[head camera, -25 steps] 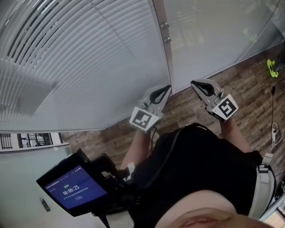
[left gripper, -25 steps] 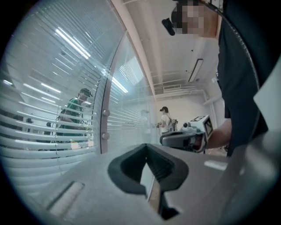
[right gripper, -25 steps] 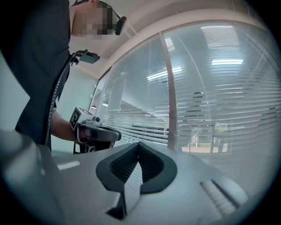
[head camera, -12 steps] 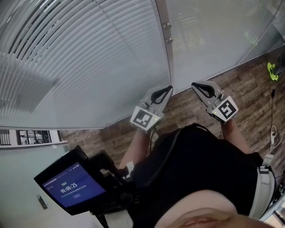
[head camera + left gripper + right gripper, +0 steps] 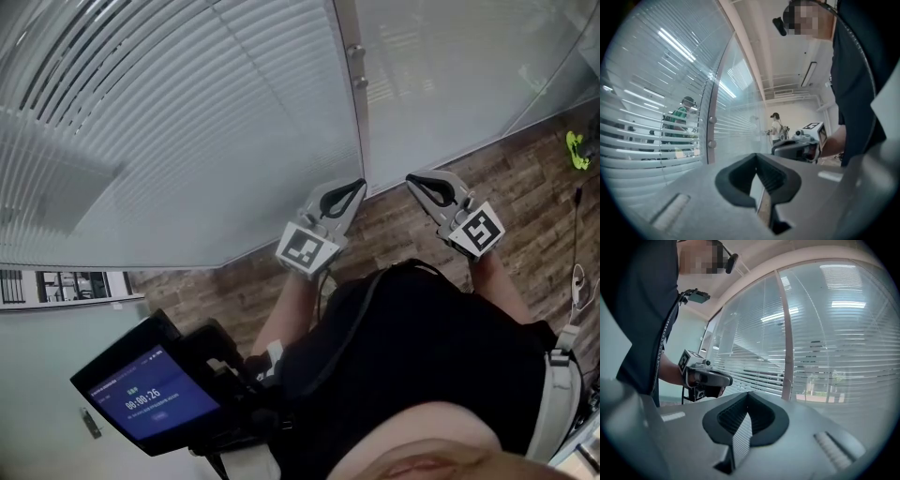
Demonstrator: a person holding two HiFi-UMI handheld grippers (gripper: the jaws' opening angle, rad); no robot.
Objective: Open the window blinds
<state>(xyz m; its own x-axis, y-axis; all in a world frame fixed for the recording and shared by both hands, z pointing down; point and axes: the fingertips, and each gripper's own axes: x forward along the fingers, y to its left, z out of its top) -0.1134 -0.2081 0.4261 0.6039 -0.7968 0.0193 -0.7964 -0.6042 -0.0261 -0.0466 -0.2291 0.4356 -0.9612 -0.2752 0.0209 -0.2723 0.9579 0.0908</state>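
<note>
White slatted blinds cover the large window pane on the left, slats nearly closed; more blinds show in the pane to the right. A grey frame post separates the panes. My left gripper is held level in front of the post's foot, jaws shut with nothing between them. My right gripper hovers beside it, facing the right pane, also shut and empty. In the left gripper view the closed jaws point at the post and the slats. The right gripper faces the blinds.
A dark screen with a timer hangs at my lower left. Wood-pattern floor runs along the window's foot. A green object lies at the far right. A person in green and another person show in the glass.
Both grippers stay where they were, still shut. Only the head view has shifted a touch and the screen's timer has ticked on.
</note>
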